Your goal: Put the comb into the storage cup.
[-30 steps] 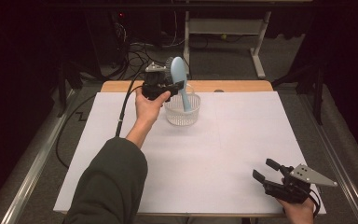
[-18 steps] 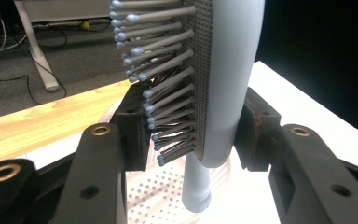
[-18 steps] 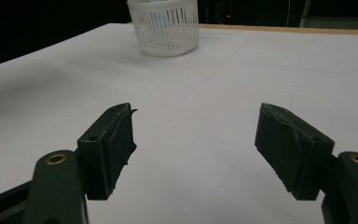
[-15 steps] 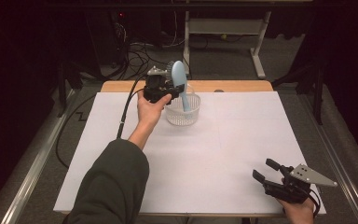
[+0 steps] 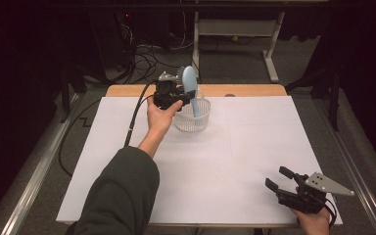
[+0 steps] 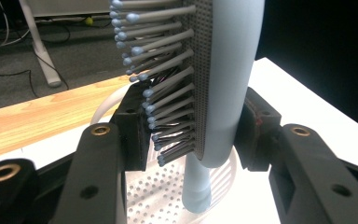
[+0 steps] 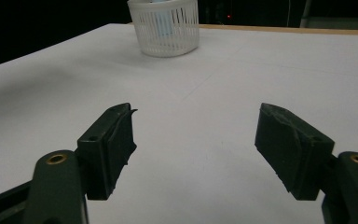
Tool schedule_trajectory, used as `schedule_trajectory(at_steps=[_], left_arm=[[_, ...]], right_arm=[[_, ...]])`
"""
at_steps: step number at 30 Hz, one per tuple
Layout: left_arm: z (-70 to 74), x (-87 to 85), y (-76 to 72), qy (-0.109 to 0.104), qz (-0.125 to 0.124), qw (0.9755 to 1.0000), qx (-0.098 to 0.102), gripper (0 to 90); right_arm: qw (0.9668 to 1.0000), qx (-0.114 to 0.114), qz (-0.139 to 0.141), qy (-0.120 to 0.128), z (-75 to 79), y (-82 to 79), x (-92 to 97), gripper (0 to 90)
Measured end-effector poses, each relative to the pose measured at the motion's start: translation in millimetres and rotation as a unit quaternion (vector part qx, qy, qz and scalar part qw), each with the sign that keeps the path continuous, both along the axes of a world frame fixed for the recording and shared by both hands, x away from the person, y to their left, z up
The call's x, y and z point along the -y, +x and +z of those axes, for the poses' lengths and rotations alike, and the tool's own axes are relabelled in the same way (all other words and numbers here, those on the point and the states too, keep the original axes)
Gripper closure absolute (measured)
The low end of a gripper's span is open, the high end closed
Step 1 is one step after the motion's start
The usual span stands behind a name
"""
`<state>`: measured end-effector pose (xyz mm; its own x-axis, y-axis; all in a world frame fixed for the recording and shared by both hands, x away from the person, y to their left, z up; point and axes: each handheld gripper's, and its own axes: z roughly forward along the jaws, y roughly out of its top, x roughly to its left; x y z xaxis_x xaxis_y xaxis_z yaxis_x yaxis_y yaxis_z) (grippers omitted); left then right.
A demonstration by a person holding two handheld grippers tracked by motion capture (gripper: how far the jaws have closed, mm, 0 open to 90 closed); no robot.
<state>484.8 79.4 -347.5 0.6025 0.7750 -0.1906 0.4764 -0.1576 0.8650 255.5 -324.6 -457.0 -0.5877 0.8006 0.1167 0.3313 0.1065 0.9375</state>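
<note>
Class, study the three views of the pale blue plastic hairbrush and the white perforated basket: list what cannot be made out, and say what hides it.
- Pale blue plastic hairbrush, left gripper view: top cut off by the upper edge.
- White perforated basket, high view: the inside is too small; the brush handle and left gripper cover part.
- Basket, right gripper view: contents blurred behind its slatted wall.
- Right gripper, high view: the hand is cut off by the bottom edge.

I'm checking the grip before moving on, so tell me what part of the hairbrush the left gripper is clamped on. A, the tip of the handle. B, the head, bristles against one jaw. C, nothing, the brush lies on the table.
B: the left gripper clamps the hairbrush by its head, bristles against one jaw, handle hanging into the white basket.
</note>
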Motion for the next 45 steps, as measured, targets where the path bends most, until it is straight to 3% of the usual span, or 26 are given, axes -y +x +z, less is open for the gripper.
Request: schedule_trajectory(at_steps=[17, 25, 42, 45], left_arm=[[-11.3, 6.8, 2.3, 0.01, 0.003, 0.9999, -0.005, 53.4], [-18.7, 1.0, 2.6, 0.004, 0.01, 0.9998, -0.014, 53.0], [-22.6, -1.0, 1.2, 0.021, 0.007, 0.9997, -0.014, 52.1], [-24.5, -4.1, 1.1, 0.012, 0.01, 0.9998, -0.015, 51.9]], right_arm=[[1.0, 0.002, -0.001, 0.003, 0.2, -0.6, 1.8, 28.8], [1.0, 0.0, 0.002, 0.004, 0.2, -0.1, 0.6, 28.5], [1.0, -0.001, 0.003, 0.002, -0.1, 0.1, 0.4, 28.5], [1.0, -0.001, 0.002, 0.002, -0.1, 0.1, 0.6, 28.6]])
